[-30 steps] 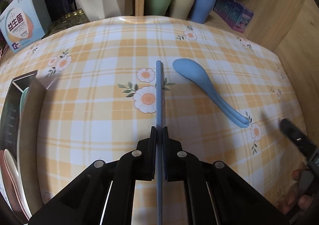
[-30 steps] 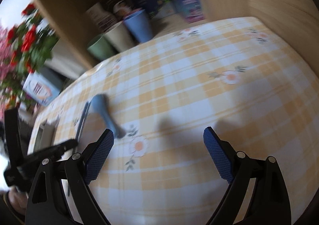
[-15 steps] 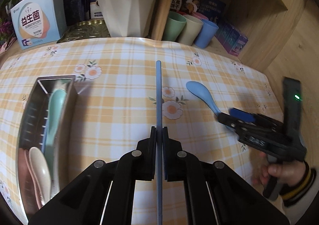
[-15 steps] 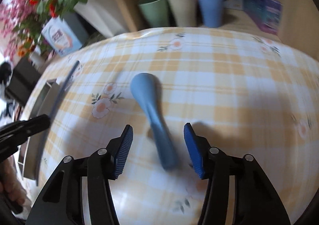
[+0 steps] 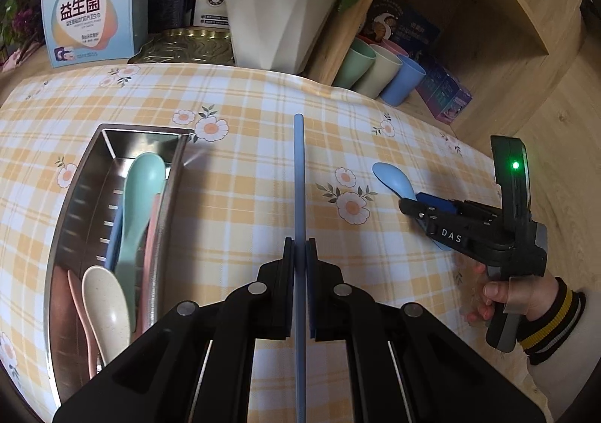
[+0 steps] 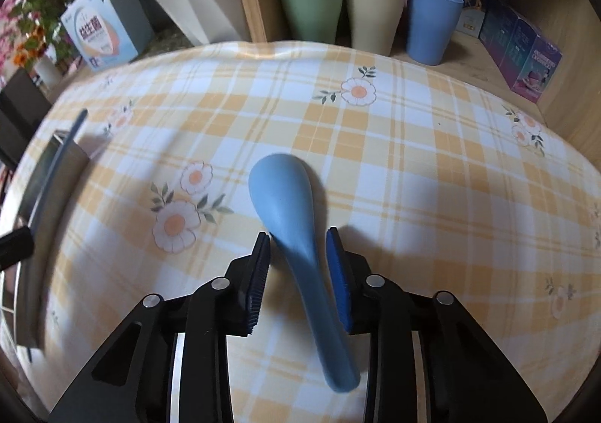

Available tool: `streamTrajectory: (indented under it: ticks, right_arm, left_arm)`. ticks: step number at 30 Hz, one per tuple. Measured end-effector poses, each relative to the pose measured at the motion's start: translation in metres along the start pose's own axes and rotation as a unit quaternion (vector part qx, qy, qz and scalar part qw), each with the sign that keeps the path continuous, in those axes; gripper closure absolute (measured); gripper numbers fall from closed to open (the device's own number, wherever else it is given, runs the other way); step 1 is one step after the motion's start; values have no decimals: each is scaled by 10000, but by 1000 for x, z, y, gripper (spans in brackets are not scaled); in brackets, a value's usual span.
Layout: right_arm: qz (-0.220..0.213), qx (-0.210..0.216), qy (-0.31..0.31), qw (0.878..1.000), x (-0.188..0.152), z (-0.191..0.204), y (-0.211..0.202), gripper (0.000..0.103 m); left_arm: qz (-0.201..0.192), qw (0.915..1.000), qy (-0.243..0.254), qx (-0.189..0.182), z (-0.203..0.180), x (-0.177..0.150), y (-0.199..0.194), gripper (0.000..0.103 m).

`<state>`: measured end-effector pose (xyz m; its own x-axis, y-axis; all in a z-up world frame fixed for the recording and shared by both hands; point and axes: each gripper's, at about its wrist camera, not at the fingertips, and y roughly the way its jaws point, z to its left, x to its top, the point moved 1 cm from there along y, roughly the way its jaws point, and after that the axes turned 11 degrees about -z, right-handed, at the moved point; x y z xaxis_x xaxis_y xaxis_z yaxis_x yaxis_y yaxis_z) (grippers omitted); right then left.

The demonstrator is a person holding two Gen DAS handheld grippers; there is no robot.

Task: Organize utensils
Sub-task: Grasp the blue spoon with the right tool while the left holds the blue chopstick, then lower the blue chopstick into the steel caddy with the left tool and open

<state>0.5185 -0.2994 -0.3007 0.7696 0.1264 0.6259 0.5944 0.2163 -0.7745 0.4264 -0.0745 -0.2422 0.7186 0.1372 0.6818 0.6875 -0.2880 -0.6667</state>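
My left tool (image 5: 299, 254) clamps a chopstick (image 5: 299, 175) at frame centre; my right tool (image 6: 298, 265), just closing around the desk's spoon (image 6: 289, 205), gaps showing, could nudge it askew.

- The left gripper (image 5: 299, 254) was pointed steeply down, its jaws clamped on a blue stick (image 5: 299, 175).
- The right gripper (image 6: 298, 254) was tilted down, its jaws just closing about a spoon (image 6: 293, 220), gaps left at both pads.
- The right gripper was gripped by a hand (image 5: 488, 295) in a striped cuff.
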Motion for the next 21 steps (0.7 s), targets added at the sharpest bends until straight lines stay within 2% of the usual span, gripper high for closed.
streamTrajectory:
  ticks: [3,9,14,19,21]
  right_arm:
    - [56,-95,95,9999,0,-4,-1,83]
    - [31,-82,384,9992,-2,-7,-4,85]
    - [-286,-81,874,9957,-10,4,-20,85]
    - [-557,196,1321,9895,-19,27,-41,85]
    - [-541,352,1506,9865,-24,38,-45,85]
  left_arm:
    - [28,10000,-77,-39,5,-4,-1,97]
    - [14,9998,-174,-104,11,-6,-12,97]
    - [-4,9997,-205,-150,16,-7,-21,97]
    - [11,9995,-267,-150,28,-12,-34,97]
    - [-10,9996,-267,-136,34,-12,-42,98]
